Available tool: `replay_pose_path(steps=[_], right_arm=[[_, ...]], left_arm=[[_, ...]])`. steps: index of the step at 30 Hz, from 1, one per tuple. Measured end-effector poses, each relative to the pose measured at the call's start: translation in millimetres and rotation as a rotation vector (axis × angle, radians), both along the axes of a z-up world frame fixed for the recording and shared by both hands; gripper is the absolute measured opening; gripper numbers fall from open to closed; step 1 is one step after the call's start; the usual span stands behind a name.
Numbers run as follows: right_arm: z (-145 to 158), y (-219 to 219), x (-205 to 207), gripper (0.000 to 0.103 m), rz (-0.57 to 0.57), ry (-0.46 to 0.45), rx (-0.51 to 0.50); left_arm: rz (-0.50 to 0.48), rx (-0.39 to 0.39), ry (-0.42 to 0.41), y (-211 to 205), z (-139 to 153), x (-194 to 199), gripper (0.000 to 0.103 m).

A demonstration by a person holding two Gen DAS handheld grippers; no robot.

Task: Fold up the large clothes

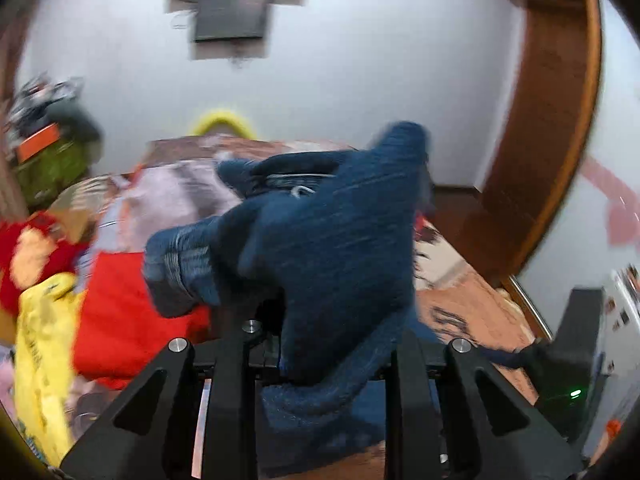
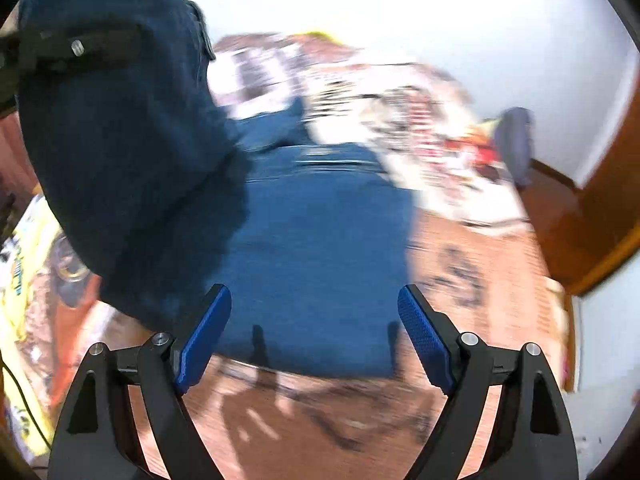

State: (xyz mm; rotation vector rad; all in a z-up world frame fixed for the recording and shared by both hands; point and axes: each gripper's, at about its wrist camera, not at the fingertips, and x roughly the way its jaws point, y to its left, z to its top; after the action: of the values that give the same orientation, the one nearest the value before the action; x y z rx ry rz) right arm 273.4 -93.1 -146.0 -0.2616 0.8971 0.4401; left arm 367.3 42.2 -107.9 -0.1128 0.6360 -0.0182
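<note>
A pair of dark blue jeans (image 1: 332, 232) fills the middle of the left wrist view. My left gripper (image 1: 312, 344) is shut on the jeans and holds part of them lifted, the cloth draped over its fingers. In the right wrist view the lifted part of the jeans (image 2: 120, 128) hangs at the upper left, with the left gripper's black body (image 2: 76, 50) in it; the rest lies flat on the patterned orange bedspread (image 2: 480, 280). My right gripper (image 2: 314, 340) is open and empty just above the near edge of the flat part.
A pile of clothes lies to the left: a red garment (image 1: 120, 312), a yellow one (image 1: 44, 352), a pale one (image 1: 160, 200). Printed cloth (image 2: 400, 120) lies at the bed's far side. A brown wooden door frame (image 1: 552, 140) stands on the right.
</note>
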Motion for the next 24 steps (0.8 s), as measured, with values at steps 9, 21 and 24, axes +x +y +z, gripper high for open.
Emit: replay_pose_path(steps=[9, 21, 24], right_arm=[[-4.9, -107.4, -7.8, 0.083, -0.202, 0.001, -0.051], [19.2, -114.4, -19.8, 0.083, -0.164, -0.067, -0.030], [30.2, -104.1, -19.2, 0.083, -0.133, -0.092, 0.009]], left_arm=[[-0.249, 0.105, 0.274, -115.2, -95.5, 32.1, 0.025], [-0.319, -0.045, 0.297, -99.7, -64.2, -10.8, 0.063], [-0.257, -0.001, 0.224, -79.1, -47.3, -24.7, 0.072]])
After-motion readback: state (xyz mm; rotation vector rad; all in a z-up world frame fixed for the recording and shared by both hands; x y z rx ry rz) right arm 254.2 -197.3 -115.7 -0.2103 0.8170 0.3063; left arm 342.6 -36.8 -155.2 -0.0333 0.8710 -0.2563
